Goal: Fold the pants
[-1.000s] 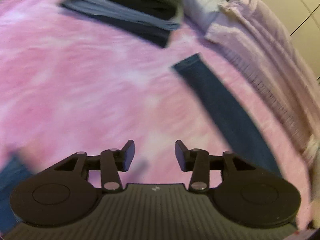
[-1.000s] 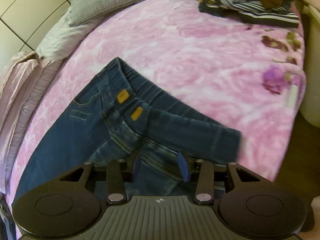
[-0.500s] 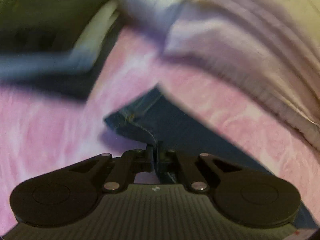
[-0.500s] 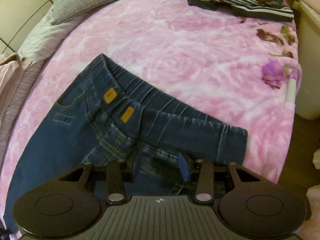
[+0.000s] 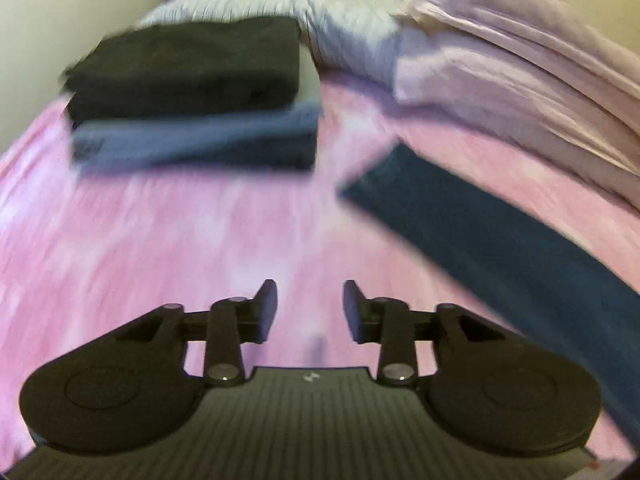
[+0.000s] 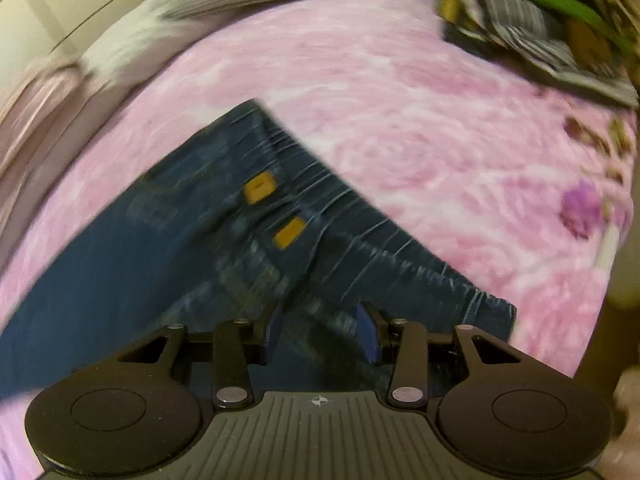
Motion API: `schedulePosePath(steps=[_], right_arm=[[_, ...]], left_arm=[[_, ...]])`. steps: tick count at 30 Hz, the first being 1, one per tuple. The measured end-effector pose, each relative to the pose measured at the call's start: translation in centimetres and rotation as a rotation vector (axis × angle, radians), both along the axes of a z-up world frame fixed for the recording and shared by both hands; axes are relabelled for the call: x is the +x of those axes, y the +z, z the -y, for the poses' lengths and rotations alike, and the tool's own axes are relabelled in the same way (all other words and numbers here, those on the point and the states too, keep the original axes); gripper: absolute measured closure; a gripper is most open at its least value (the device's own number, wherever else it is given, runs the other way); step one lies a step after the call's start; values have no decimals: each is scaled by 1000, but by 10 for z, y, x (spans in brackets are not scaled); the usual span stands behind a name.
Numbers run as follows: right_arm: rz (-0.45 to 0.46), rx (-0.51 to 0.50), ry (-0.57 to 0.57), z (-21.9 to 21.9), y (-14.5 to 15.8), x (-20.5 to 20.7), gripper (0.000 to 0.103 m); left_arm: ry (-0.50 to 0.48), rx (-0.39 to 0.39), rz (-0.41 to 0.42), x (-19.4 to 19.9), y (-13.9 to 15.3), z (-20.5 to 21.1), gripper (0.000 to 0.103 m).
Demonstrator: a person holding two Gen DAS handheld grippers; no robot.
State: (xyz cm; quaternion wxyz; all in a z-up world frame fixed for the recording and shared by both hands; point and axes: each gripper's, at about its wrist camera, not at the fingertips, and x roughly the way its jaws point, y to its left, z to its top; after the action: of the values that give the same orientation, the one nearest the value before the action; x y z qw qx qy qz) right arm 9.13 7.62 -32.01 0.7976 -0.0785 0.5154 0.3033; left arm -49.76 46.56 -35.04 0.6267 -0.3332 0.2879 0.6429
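Observation:
Dark blue jeans (image 6: 224,248) lie on the pink bedspread (image 6: 400,128), waistband with two orange tabs towards the far right. My right gripper (image 6: 320,330) is open just above the denim near the waist, blue pads apart. In the left wrist view one jeans leg (image 5: 480,224) runs diagonally to the right, hem end farthest away. My left gripper (image 5: 310,310) is open over bare pink bedspread (image 5: 180,240), left of that leg, holding nothing. Both views are motion-blurred.
A stack of folded dark and blue-grey clothes (image 5: 192,96) sits at the far left. A grey pillow (image 5: 344,24) and lilac bedding (image 5: 520,72) lie behind. A heap of striped and green clothes (image 6: 540,24) occupies the bed's far right corner.
My left gripper, shut on the jeans leg hem half a second ago, has let go, opened and pulled back left. The right gripper stayed open over the waist, shifting slightly.

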Motion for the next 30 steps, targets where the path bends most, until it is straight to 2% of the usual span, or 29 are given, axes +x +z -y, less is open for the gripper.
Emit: schedulePosePath(steps=[3,7,9,10,11,12,14,15,20,22,26,30], right_arm=[[70,-60,185,6,-2,-37,64],[67,-111,397,27,-19,-81,64],[43,-171,472,40,-36,-96,62],[70,-158,492,49,-38,-103,62],[102,-143,517,56,-33,-109,61],[91,-176,546,60,-30,-114,60],[30,-282,579,71,-25,-120,60],[32,-279,584,81,-17,-124,60],[17,-134,633,135,61,-145,59],[10,-92,646,144,92,-151,56],[18,-10,675,158,156,-169,45],[47,79,676,173,214,-181,41]], left_arm=[[-69,-98,46,-11,14,93,64],[-117,-198,79,-17,10,201,55],[-135,-283,28,-14,-8,236,55],[-133,-346,-18,-13,-18,248,56],[-127,-371,-62,-13,-24,261,54],[-121,-353,-72,-14,-20,275,57],[-97,-372,-100,-15,-8,293,63],[-92,-356,-99,-16,6,305,63],[-145,-220,-49,-8,95,360,55],[-180,-173,-43,-1,136,382,50],[-216,-90,-29,15,201,420,37],[-245,-48,-11,26,250,448,37]])
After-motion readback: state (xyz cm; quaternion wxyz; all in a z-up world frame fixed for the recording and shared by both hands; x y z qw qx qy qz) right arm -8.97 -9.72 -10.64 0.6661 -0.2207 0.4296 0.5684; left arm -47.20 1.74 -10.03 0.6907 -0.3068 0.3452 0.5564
